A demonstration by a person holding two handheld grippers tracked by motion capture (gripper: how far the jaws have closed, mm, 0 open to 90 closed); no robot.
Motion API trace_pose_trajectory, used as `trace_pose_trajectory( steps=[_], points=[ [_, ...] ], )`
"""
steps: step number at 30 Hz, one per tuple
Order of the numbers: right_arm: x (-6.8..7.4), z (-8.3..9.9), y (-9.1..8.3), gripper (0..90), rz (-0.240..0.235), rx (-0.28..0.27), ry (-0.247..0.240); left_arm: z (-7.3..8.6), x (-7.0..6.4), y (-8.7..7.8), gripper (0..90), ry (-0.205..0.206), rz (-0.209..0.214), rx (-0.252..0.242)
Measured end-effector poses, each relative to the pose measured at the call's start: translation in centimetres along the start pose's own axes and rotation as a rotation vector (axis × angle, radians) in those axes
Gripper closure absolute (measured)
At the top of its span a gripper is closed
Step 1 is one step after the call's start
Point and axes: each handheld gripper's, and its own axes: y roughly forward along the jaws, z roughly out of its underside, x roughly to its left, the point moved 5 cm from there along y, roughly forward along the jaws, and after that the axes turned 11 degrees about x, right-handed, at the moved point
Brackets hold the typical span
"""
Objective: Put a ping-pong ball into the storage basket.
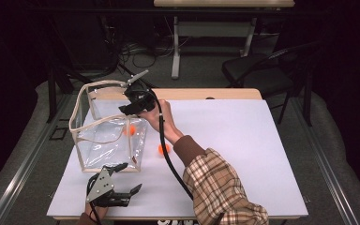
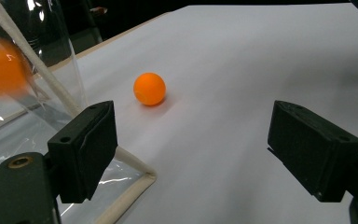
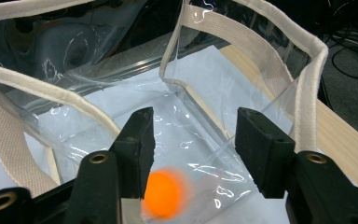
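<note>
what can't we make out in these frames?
- Ball below the right gripper: motion-blurred in the right gripper view, so whether it has landed in the clear bag is unclear.
- Orange blob behind the bag wall: blurred and cut by the left edge in the left gripper view.
- Left gripper: its hand is cut off by the bottom edge in the high view.

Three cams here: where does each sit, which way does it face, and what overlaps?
High view: above the person's side, looking forward and down on the table; shows both forearms, left gripper and right gripper over the clear bag.
Left gripper view: low over the table, looking along its open fingers at a ball beside the bag's corner.
Right gripper view: above the bag, looking down into it past open fingers; a blurred ball is below.
Shared: high and left gripper views both show the ball on the table.
</note>
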Motion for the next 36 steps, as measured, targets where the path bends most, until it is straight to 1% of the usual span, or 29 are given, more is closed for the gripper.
trace_pose_trajectory(
  steps=[3,5,7,8,11,12,14,18,21,22,25,28,33,36],
  points=[
    [0.0,0.1,-0.2,43.8,-0.003,-0.005,0.004,0.0,0.0,0.0,15.8,0.0,0.0,-0.001],
    [-0.1,0.1,-0.5,39.4,0.0,-0.011,0.004,0.0,0.0,0.0,15.8,0.0,0.001,-0.001],
    [-0.3,0.2,-0.9,37.2,-0.002,-0.026,0.007,0.0,0.0,0.0,15.8,0.0,0.001,0.0],
    [-0.4,0.2,-1.1,34.2,-0.003,-0.031,0.01,0.0,0.0,0.0,15.8,0.0,0.0,-0.001],
    [-0.7,0.4,-1.7,31.4,-0.005,-0.037,0.008,0.0,0.0,0.0,15.8,0.0,0.0,-0.001],
    [-0.7,0.6,-2.0,29.0,-0.008,-0.037,0.011,0.0,0.0,0.0,15.8,0.0,0.0,0.0],
    [-0.8,0.9,-2.4,28.2,-0.001,-0.036,0.01,0.0,0.0,0.0,15.8,0.0,-0.001,0.001],
    [-0.9,1.5,-3.1,23.1,-0.004,-0.037,0.004,0.0,0.0,0.0,15.8,0.0,0.0,0.001],
    [-0.9,1.9,-3.7,20.0,0.007,-0.046,-0.004,0.0,0.0,0.0,15.8,0.001,0.0,0.001],
    [-0.9,2.1,-3.9,18.8,0.008,-0.041,-0.005,0.0,0.0,0.0,15.8,0.001,-0.001,0.002],
    [-0.8,2.6,-4.5,16.7,0.002,-0.05,-0.011,0.0,0.0,0.0,15.8,0.001,0.0,0.002],
    [-0.8,3.2,-5.0,15.3,0.004,-0.046,-0.015,0.0,0.0,0.0,15.8,0.0,-0.001,0.002],
    [-0.7,4.3,-5.8,14.8,0.008,-0.054,-0.024,0.0,0.0,0.0,15.8,0.001,-0.001,0.003],
    [-0.7,5.1,-6.1,14.5,0.013,-0.049,-0.031,0.0,0.0,0.0,15.8,0.001,0.001,0.003]
  ],
)
